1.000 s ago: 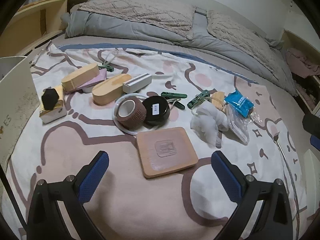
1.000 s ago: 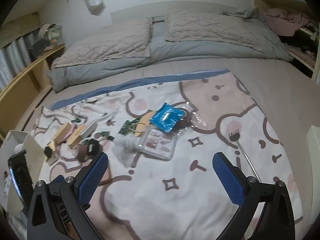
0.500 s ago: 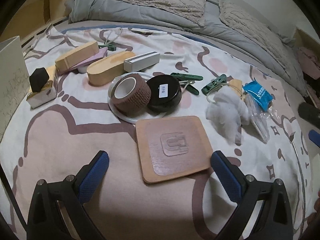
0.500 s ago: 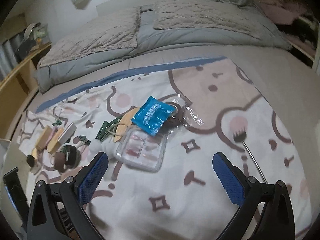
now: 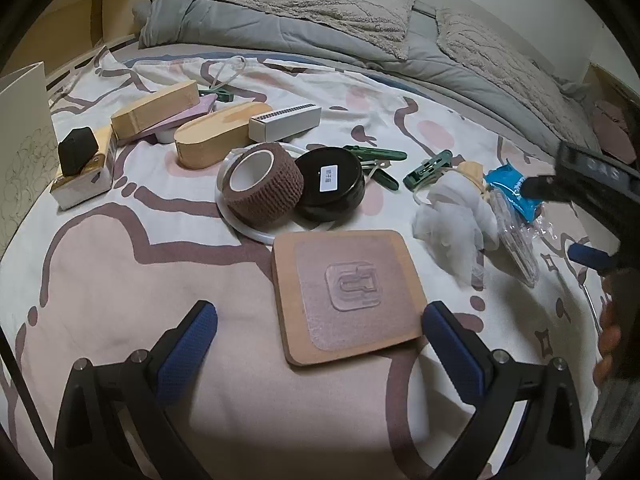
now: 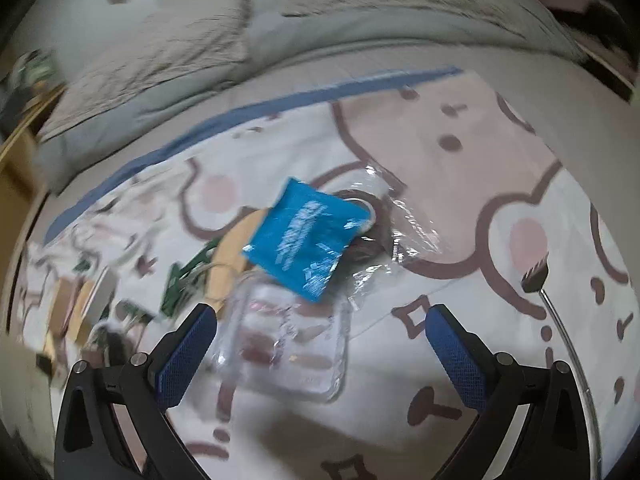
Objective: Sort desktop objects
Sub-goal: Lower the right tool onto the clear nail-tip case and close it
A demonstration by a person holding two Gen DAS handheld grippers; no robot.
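A clear plastic box lies flat on the bed just ahead of the right tongs, which stand wide with nothing between them; blurred pinkish shapes show through its lid, too smeared to name. A blue packet rests partly over its far edge, with crinkled clear film beside it. In the left view a black round tin, shut and bearing a white label, sits touching a roll of brown bandage, both on a white ring. Nearer, a tan square pad lies flat between the spread fingers of the left tongs, also wide and empty. Wooden blocks, a white box, green clips and white gauze are scattered behind. Everything lies on a cartoon-print sheet over a bed with grey quilts; wooden shelving stands at left.
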